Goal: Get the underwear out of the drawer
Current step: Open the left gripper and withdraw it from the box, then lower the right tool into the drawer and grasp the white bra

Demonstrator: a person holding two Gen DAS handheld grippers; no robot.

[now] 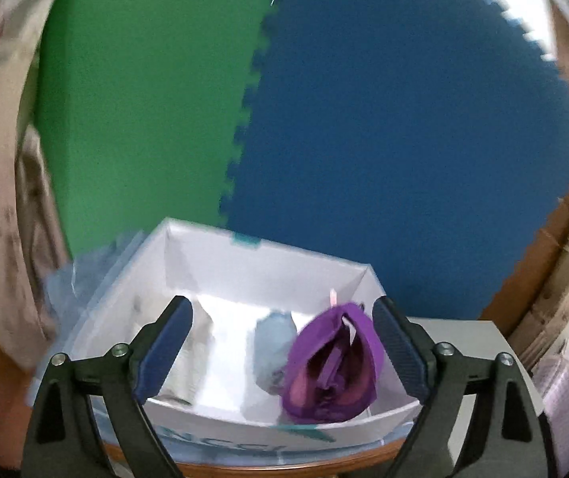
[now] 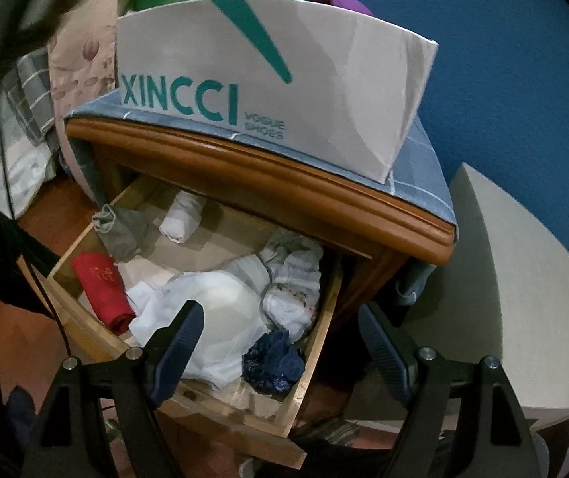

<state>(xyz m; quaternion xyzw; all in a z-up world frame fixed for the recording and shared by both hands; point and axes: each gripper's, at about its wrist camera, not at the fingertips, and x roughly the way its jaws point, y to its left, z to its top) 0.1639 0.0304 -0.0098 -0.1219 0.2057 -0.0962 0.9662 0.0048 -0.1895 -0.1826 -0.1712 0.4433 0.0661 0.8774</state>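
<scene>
Showing: two wrist views, one per gripper.
Left gripper (image 1: 282,348): spread wide, holding nothing, above a white shoe box (image 1: 220,255) at lower centre.
Box contents: pale blue garment (image 1: 274,336), purple underwear (image 1: 334,362) to its right.
Right gripper (image 2: 280,352): spread wide, holding nothing, over the open wooden drawer (image 2: 308,382).
Drawer contents: red cloth (image 2: 103,290), white underwear (image 2: 220,318), dark blue underwear (image 2: 272,362).

drawer (image 2: 316,362) open from above, clothes crowding its floor, nightstand top (image 2: 260,187) perhaps overhanging rear
</scene>
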